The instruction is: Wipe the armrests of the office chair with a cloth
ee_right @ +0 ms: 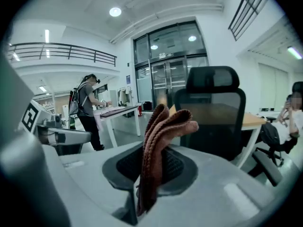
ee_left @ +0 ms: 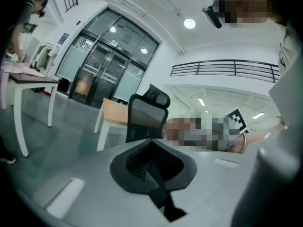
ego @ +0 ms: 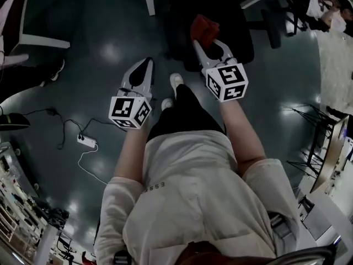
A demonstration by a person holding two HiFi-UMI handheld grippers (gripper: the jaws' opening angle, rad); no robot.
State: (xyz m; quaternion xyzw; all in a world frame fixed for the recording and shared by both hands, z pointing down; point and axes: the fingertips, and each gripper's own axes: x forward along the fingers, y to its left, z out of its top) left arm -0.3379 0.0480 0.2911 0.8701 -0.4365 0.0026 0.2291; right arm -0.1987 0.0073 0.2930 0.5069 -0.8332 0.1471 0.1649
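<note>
1. The right gripper (ego: 212,48) clamps a folded reddish-brown cloth (ego: 204,30) at the head view's upper centre, near the black office chair (ego: 237,21).
2. The left gripper (ego: 144,68), centre left, has its jaws together, empty.

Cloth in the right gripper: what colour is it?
Reddish-brown cloth, clearest in the right gripper view.

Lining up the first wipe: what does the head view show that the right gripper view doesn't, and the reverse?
Head view only: a power strip on the floor and the person's white shoes. Right gripper view only: the headrest of the office chair, and a person with a backpack at a white table. Both: the cloth pinched in the right tool, with the chair just ahead.
</note>
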